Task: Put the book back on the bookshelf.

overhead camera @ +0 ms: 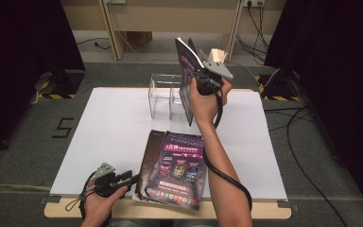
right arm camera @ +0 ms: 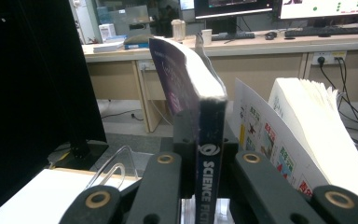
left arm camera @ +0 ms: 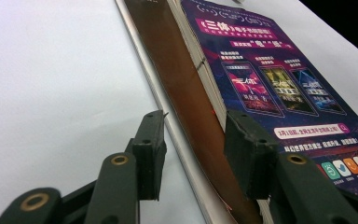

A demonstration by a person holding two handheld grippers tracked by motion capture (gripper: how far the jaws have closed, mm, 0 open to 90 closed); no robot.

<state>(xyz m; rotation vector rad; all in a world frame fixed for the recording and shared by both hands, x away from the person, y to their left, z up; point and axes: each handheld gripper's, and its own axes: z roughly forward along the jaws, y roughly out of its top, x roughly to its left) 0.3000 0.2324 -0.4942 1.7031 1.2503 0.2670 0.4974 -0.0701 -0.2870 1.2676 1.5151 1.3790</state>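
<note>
The left hand (overhead camera: 99,201) rests low at the near edge of the desk (overhead camera: 113,123), its tool (overhead camera: 133,178) lying level and pointing right at the stack of magazines (overhead camera: 172,168). The jaws are released, standing either side of the stack's near left edge without pressing it. The right arm reaches forward and up, wrist raised above the clear plastic holder (overhead camera: 165,94). The right tool (overhead camera: 199,72) is clenched on the spine of a magazine (overhead camera: 186,75), held upright over the holder's right end, pages fanning open.
</note>
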